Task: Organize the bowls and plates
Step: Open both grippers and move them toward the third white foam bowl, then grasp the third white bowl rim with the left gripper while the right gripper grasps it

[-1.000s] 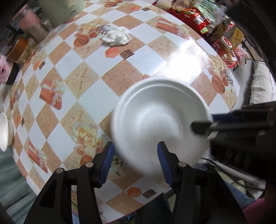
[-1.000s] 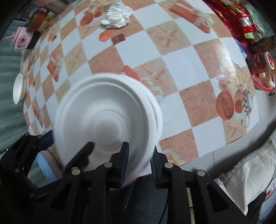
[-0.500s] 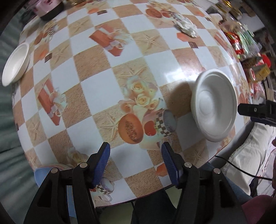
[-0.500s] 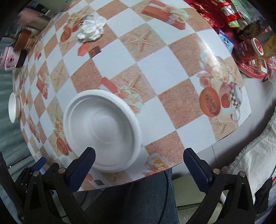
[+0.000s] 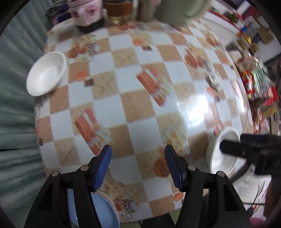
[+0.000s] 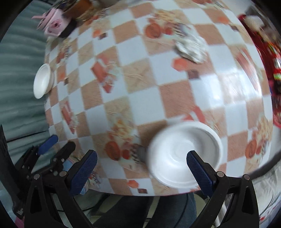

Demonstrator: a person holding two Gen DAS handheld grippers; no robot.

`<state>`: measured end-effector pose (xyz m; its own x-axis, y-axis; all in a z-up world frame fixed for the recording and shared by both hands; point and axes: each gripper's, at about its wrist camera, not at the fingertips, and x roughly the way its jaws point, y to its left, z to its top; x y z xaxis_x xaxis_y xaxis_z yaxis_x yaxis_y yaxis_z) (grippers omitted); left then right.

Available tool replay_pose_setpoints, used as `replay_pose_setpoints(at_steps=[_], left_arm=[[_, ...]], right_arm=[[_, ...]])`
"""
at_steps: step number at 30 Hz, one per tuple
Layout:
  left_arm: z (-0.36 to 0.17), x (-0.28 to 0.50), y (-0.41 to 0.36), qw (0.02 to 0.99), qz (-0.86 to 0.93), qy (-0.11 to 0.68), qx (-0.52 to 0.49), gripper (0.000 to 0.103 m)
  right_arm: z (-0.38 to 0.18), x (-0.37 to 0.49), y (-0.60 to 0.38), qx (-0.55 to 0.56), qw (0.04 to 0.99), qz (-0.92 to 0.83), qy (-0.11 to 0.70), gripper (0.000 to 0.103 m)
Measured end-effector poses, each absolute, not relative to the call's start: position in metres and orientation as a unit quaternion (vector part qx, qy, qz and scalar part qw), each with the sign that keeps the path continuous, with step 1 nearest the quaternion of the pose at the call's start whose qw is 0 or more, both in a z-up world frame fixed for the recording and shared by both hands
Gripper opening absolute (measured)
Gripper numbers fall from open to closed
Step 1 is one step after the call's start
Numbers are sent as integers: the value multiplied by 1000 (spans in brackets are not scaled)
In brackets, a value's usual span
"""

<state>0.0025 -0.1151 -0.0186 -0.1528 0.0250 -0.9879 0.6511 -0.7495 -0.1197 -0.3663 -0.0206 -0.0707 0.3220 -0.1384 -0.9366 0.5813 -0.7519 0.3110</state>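
Note:
A white plate (image 6: pixel 182 154) lies on the checkered table near its front edge; it also shows in the left wrist view (image 5: pixel 224 152), partly behind my right gripper. A white bowl (image 5: pixel 46 76) sits at the far left table edge, also seen in the right wrist view (image 6: pixel 43 80). My left gripper (image 5: pixel 137 164) is open and empty above the table's front. My right gripper (image 6: pixel 140 166) is open wide and empty, its right finger over the plate's near rim. Both views are blurred by motion.
A blue plate (image 5: pixel 94 208) peeks out below my left gripper. A pink box (image 5: pixel 87 13), jars and a green pot (image 5: pixel 179 10) stand at the back. A crumpled white paper (image 6: pixel 192 47) lies mid-table. Red snack packets (image 5: pixel 258 87) crowd the right side.
My right gripper let go of the white plate, which now rests on the table, and opened wide. My left gripper swung left toward the bowl side.

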Motion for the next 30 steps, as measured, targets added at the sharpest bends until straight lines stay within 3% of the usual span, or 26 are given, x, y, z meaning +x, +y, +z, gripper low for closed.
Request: replay_pose_setpoints(at_steps=[9, 18, 25, 30], left_arm=[[-10, 40, -233, 351, -686, 311, 556, 68], [-36, 89, -335, 462, -627, 387, 494, 68], [-66, 96, -377, 493, -610, 377, 492, 68], [-83, 81, -391, 480, -626, 315, 528, 68]], right_arm=[[-64, -340, -140, 705, 395, -546, 222, 102], [-77, -329, -263, 673, 429, -556, 233, 102], [-107, -322, -327, 669, 435, -558, 228, 102], [-129, -318, -356, 664, 438, -559, 233, 102]])
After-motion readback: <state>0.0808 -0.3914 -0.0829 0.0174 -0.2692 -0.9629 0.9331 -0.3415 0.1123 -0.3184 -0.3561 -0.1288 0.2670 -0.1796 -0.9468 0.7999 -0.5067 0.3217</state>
